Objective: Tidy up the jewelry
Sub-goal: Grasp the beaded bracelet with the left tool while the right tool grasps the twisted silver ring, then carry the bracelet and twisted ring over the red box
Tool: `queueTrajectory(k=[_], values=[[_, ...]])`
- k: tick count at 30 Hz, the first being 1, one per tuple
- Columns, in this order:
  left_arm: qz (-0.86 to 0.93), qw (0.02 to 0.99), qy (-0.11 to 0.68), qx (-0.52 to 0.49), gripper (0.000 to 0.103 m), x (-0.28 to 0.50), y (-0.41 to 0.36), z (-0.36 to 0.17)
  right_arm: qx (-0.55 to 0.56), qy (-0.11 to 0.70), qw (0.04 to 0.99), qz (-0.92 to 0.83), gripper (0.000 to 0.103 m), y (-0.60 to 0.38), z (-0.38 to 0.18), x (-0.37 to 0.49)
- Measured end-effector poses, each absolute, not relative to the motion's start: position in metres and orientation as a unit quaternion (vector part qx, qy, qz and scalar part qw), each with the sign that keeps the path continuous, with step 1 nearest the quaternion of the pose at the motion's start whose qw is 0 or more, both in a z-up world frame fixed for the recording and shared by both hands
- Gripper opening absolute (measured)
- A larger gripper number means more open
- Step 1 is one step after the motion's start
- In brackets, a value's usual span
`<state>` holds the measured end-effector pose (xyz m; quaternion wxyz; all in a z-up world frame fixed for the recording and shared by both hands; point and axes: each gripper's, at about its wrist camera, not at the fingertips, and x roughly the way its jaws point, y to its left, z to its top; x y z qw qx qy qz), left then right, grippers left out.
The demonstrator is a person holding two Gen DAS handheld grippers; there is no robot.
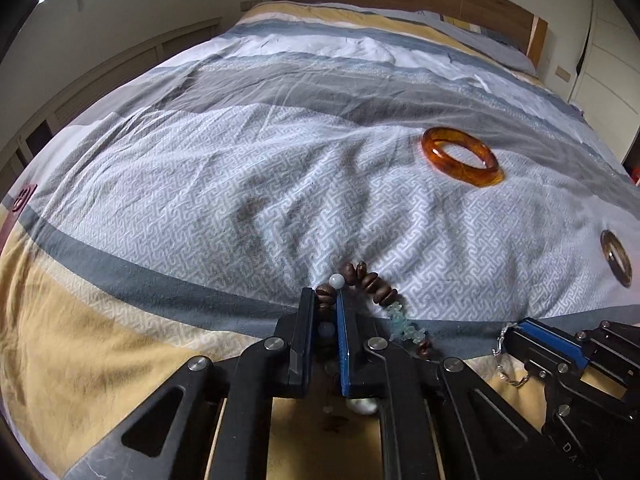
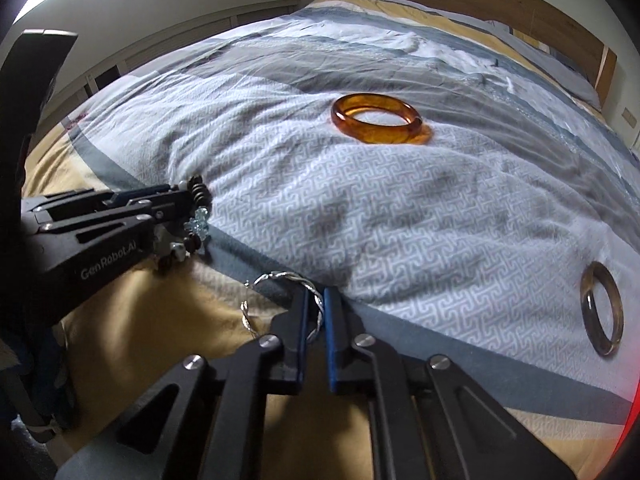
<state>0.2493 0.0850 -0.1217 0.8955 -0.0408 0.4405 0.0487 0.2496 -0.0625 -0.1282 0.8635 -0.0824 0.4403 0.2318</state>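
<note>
Both claws are clamped, left claw (image 1: 325, 300) on beads (image 1: 370, 280), right claw (image 2: 316, 308) on thin chain (image 2: 280, 278), which could slip out when lifted.

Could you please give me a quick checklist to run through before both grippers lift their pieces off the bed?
1. Left gripper shut on the wooden bead bracelet: ok.
2. Right gripper shut on the twisted silver bangle: ok.
3. The two grippers apart, not touching: ok.
4. Bracelet's dangling strand free of the left gripper's linkage: cannot tell, it trails under the frame.
5. Amber bangle lying clear of both grippers: ok.
6. Greyish bangle lying clear at the right: ok.
</note>
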Motion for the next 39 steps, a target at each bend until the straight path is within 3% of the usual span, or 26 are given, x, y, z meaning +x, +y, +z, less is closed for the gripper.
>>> queueTrajectory(k=[9,24,39], values=[[0.049,0.907,0.415,-0.051,0.010,0.226,0.083,-0.096,-0.054,0.411,0.873,0.256,0.004,-0.077,-0.091,0.217],[0.026,0.932,0.361,-0.036,0.010,0.165,0.050,-0.010,-0.024,0.356,0.904,0.234,0.004,-0.126,-0.011,0.147],[-0.062,0.945,0.320,0.009,0.010,0.099,-0.055,0.057,0.013,0.301,0.940,0.162,0.004,-0.235,0.045,0.061]])
